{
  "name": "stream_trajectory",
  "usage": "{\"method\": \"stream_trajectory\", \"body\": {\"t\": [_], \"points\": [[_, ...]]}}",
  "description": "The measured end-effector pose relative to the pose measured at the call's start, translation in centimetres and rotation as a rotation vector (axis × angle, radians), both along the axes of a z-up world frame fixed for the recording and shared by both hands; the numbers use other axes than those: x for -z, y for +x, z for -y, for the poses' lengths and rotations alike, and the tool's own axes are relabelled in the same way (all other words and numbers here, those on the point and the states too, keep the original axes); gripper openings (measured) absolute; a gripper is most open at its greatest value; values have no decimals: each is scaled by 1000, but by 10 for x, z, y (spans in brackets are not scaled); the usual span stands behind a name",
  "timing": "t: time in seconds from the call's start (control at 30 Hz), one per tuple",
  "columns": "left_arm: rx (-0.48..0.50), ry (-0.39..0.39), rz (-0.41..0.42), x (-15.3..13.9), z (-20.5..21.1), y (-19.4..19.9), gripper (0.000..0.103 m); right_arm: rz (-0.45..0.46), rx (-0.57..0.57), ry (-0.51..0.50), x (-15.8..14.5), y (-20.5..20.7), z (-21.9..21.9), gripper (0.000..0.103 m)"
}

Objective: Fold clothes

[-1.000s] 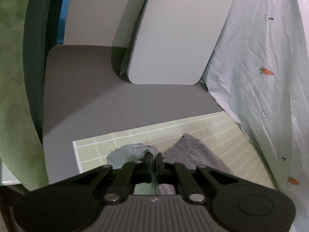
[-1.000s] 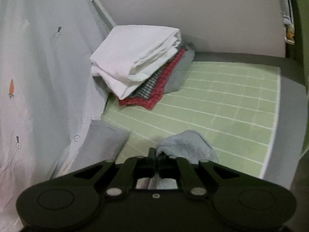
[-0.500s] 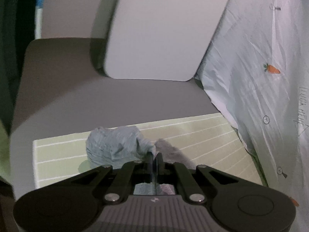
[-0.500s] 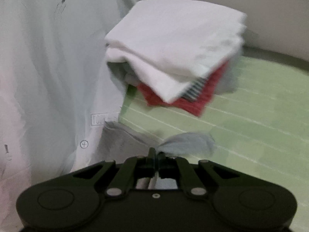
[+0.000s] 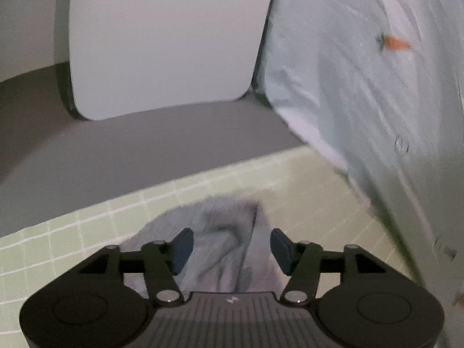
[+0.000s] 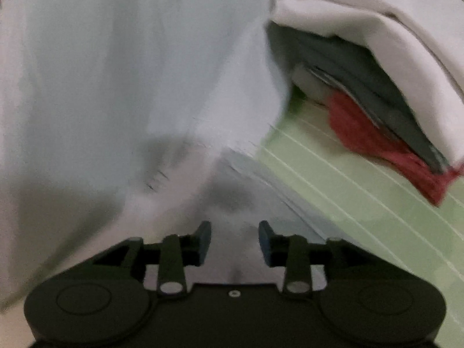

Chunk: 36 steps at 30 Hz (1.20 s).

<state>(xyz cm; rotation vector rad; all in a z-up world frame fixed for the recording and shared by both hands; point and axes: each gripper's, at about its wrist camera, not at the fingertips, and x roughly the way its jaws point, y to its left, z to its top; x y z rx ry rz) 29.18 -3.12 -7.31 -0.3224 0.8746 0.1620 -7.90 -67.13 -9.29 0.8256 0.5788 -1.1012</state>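
Observation:
A crumpled grey cloth (image 5: 220, 232) lies on the green grid mat (image 5: 87, 232), bunched under and between the fingers of my left gripper (image 5: 232, 246). Its jaws are opening and the pads stand apart from the cloth. In the right wrist view my right gripper (image 6: 235, 239) hovers over blurred pale grey fabric (image 6: 232, 191) at the mat's edge; its jaws are opening too, with nothing pressed between them. A pale blue shirt with carrot prints (image 5: 362, 72) hangs beside both grippers and also fills the left side of the right wrist view as a pale blue shirt (image 6: 116, 72).
A stack of folded clothes (image 6: 377, 43), white on top with grey, checked and red layers below, sits on the green mat (image 6: 362, 203) at the right. A light grey cushion (image 5: 162, 43) leans on the dark grey seat (image 5: 145, 145) behind the mat.
Both grippers were shut on the grey cloth and carried it sideways and down; now both stand open. The cloth lies bunched on the mat. The folded stack looms much closer in the right wrist view.

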Motion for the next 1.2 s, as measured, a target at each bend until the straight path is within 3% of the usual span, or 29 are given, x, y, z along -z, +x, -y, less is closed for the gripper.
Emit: {"method": "stream_trajectory", "body": {"t": [0.07, 0.27, 0.4, 0.5, 0.53, 0.57, 0.7, 0.83, 0.93, 1.1, 1.13, 1.2], "points": [[-3, -5, -34, 9, -4, -5, 60, -10, 25, 31, 9, -8, -4, 40], [-11, -28, -68, 24, -2, -2, 61, 95, 16, 80, 16, 1, -17, 42], [-7, 8, -79, 31, 2, 8, 62, -2, 13, 104, 28, 28, -14, 40], [-24, 30, -104, 39, -1, 16, 62, -95, 36, 80, 34, 37, -12, 14], [-29, 36, -114, 42, -2, 19, 62, -112, 46, 70, 34, 36, -12, 1], [-35, 42, -124, 45, -3, 21, 62, -118, 61, 59, 33, 34, -12, 0], [-31, 50, -139, 57, -7, 26, 62, -97, 140, -31, 11, 17, -22, 0], [-17, 86, -136, 61, -4, 29, 62, -108, 235, -204, -39, 5, -33, 0], [-22, 102, -138, 63, -3, 31, 62, -114, 254, -307, -70, 10, -16, 0], [-24, 108, -138, 63, -2, 32, 62, -70, 117, -176, -56, 36, 23, 1], [-24, 107, -136, 63, -2, 32, 62, -66, 106, -139, -47, 38, 22, 3], [-23, 106, -134, 63, -2, 30, 62, -81, 111, -81, -28, 37, 11, 18]]}}
